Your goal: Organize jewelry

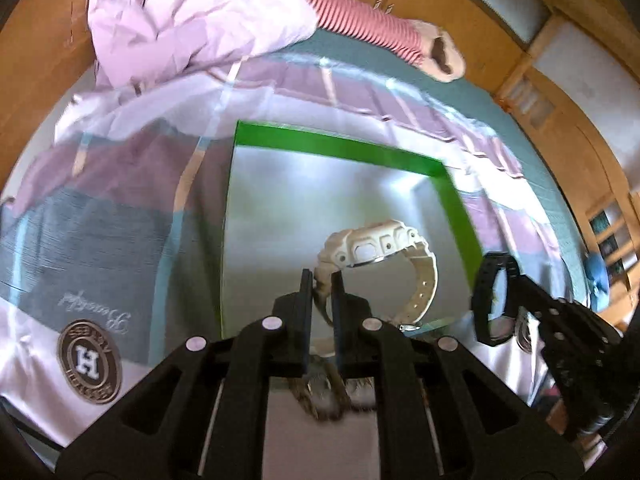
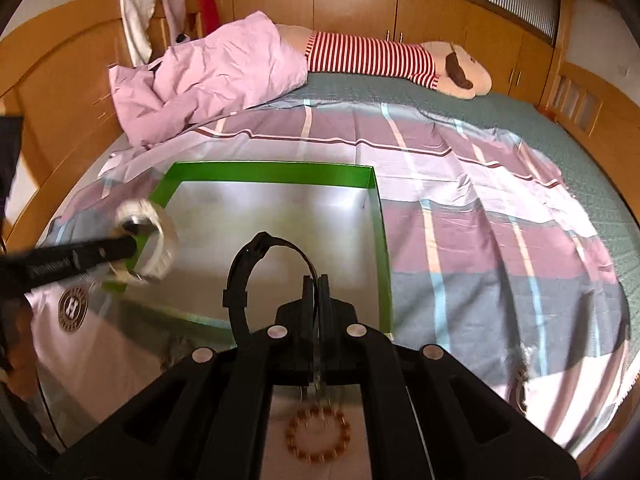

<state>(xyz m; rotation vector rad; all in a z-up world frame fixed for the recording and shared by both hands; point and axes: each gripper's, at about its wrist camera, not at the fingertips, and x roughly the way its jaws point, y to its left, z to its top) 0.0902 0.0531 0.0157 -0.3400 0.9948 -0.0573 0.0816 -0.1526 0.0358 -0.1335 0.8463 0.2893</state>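
Observation:
My left gripper (image 1: 322, 280) is shut on the strap of a white digital watch (image 1: 376, 248) and holds it above the silver floor of a green-rimmed box (image 1: 344, 148). My right gripper (image 2: 317, 284) is shut on a black watch (image 2: 256, 276), held over the same box (image 2: 272, 172). The right gripper with the black watch (image 1: 494, 300) shows at the right of the left wrist view. The left gripper with the white watch (image 2: 148, 240) shows at the left of the right wrist view. A brown bead bracelet (image 2: 318, 434) lies below the right gripper.
The box sits on a bed with a plaid sheet (image 2: 480, 220). A crumpled pink quilt (image 2: 208, 76) and a striped plush toy (image 2: 400, 60) lie at the far side. A round badge with an H (image 1: 89, 362) lies near the box. Wooden cabinets (image 2: 360, 4) line the wall.

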